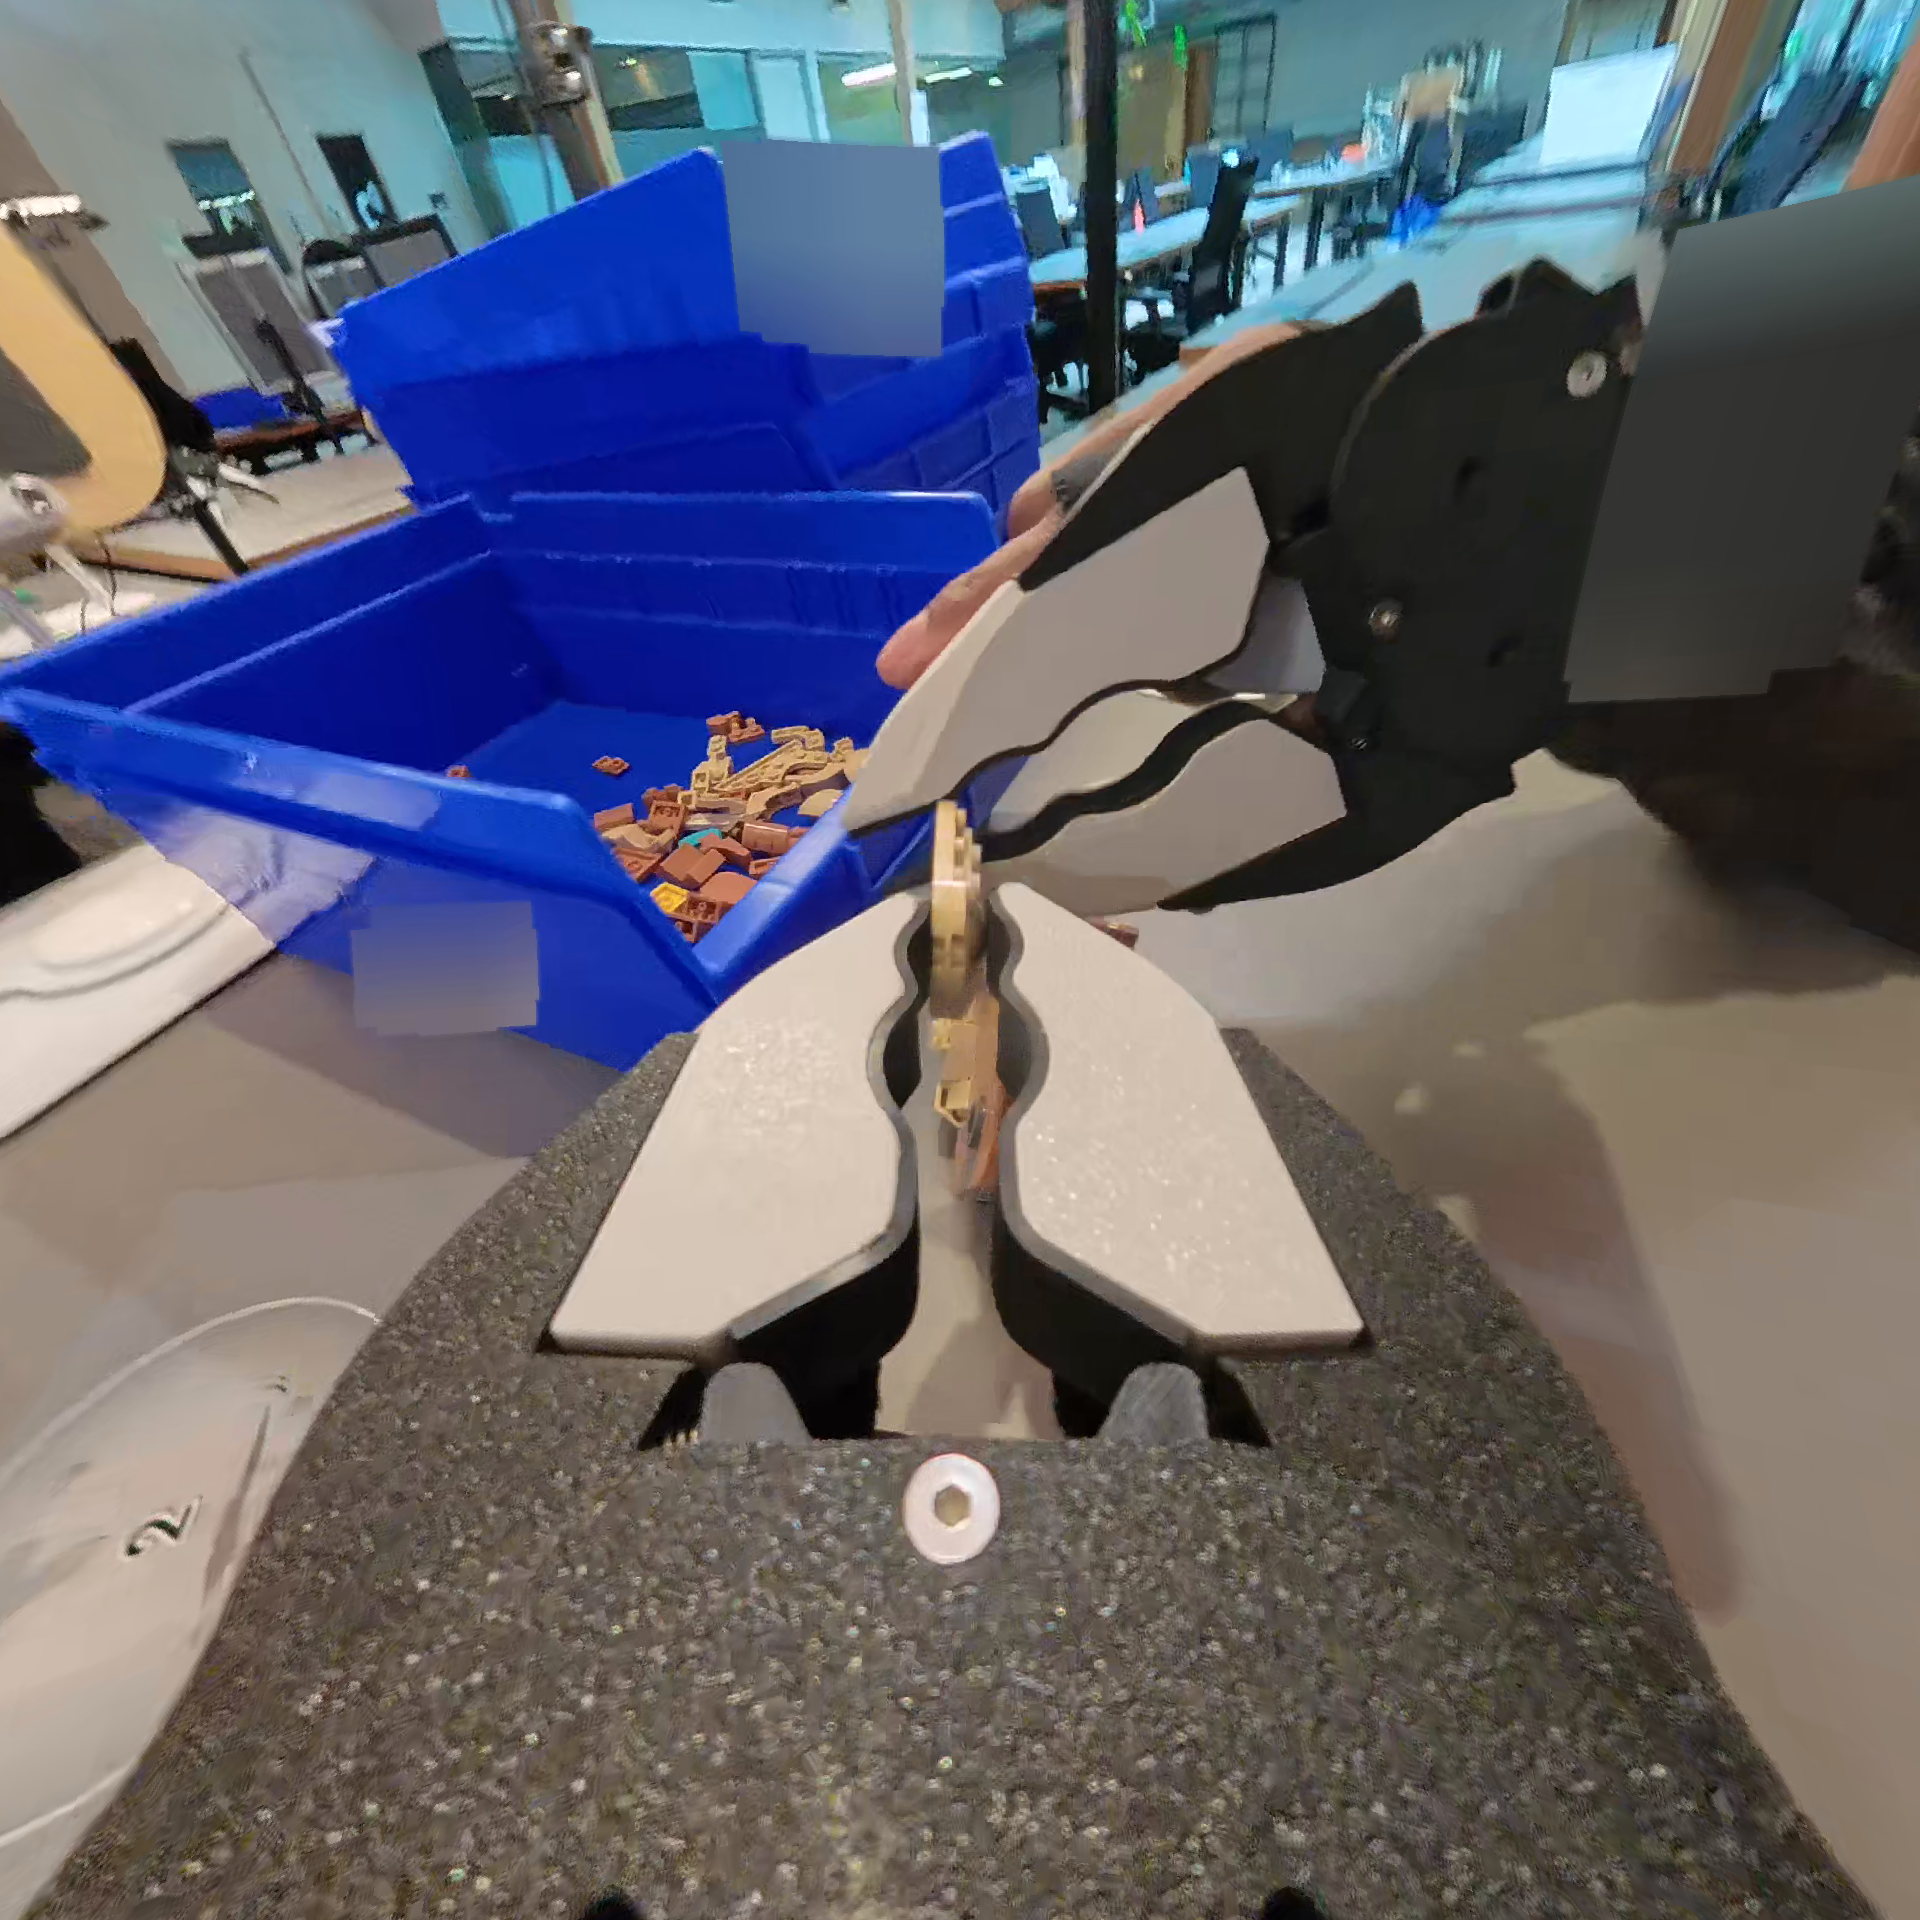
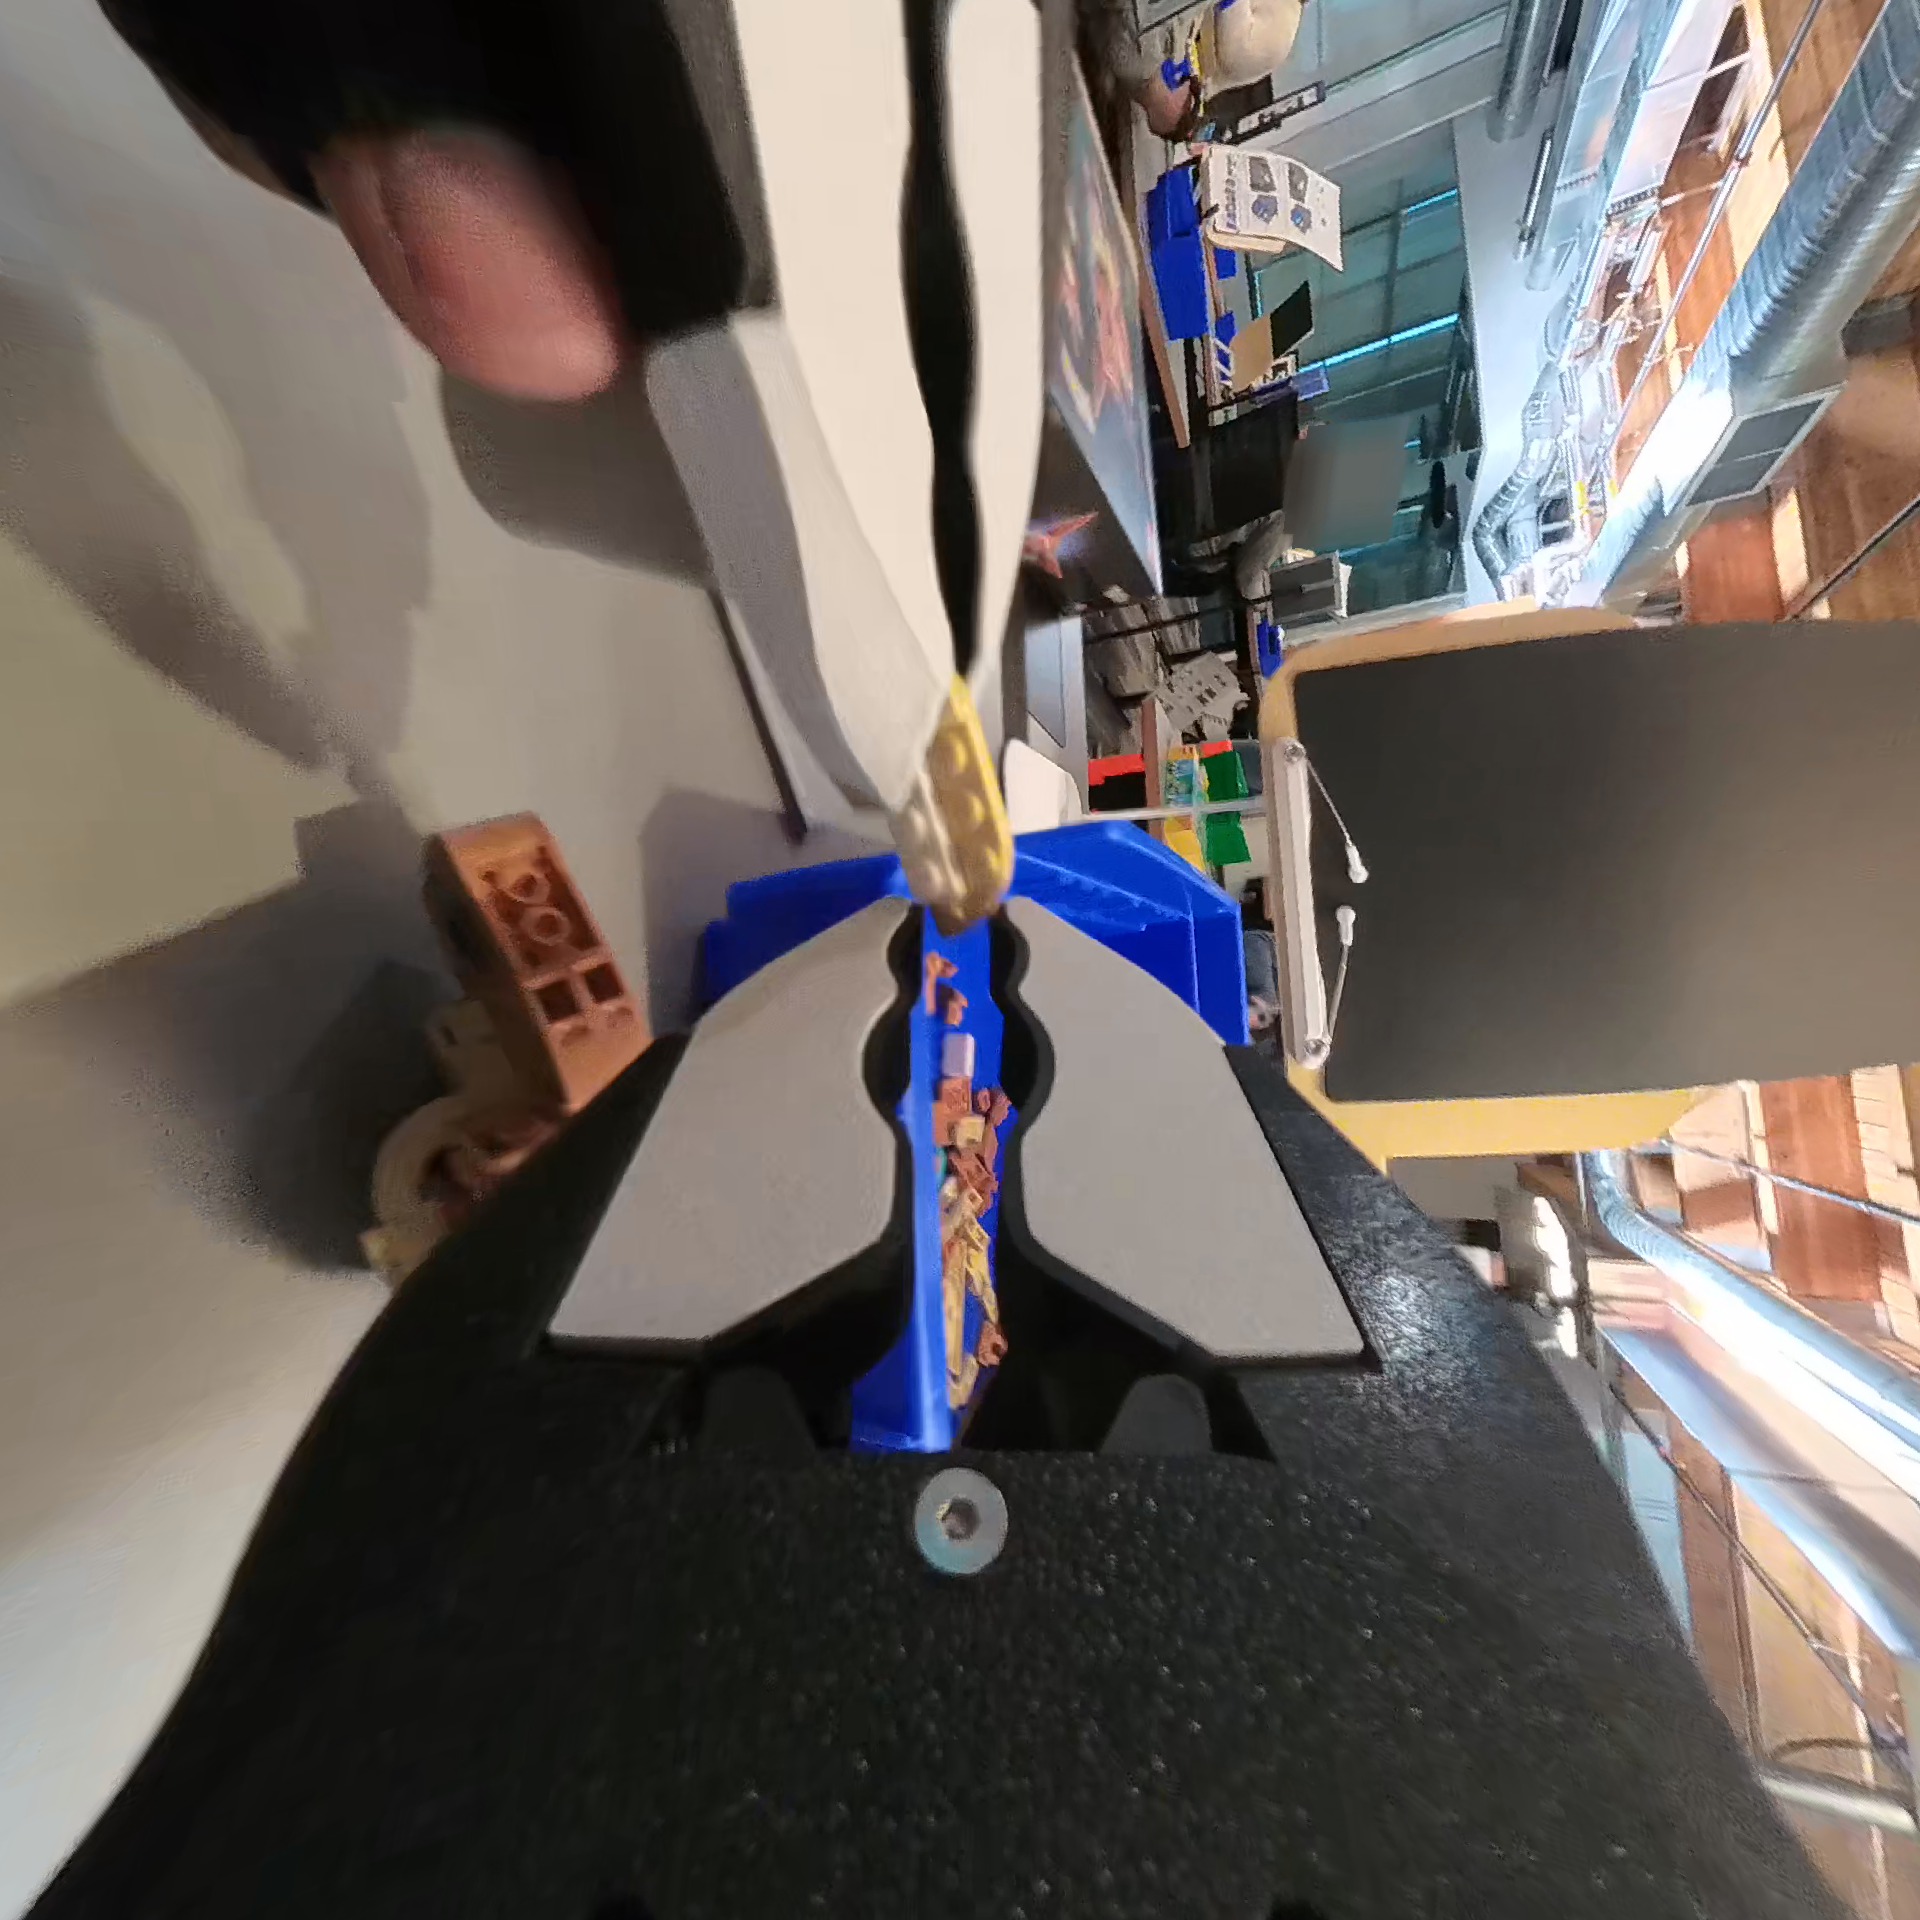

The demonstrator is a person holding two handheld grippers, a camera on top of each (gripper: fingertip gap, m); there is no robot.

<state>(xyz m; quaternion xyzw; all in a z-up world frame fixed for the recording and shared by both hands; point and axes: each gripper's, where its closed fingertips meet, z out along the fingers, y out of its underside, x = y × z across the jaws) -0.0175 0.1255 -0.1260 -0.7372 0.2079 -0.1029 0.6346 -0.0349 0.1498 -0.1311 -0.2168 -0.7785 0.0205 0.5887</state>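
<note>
Two grippers meet at one tan studded plate (image 1: 954,914): left gripper (image 1: 958,925) clamps it upright, right gripper's (image 1: 914,821) tips nearly closed at its twelve-o'clock end, contact unclear. Light, rigid, slick; grip flat faces. Blue bin (image 1: 436,821) at ten o'clock.

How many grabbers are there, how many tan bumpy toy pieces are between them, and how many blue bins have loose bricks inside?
Grippers: 2 (left gripper, right gripper)
Tan studded piece at their jaws: 1
Blue bin with loose bricks: 1
Total: 4
</note>
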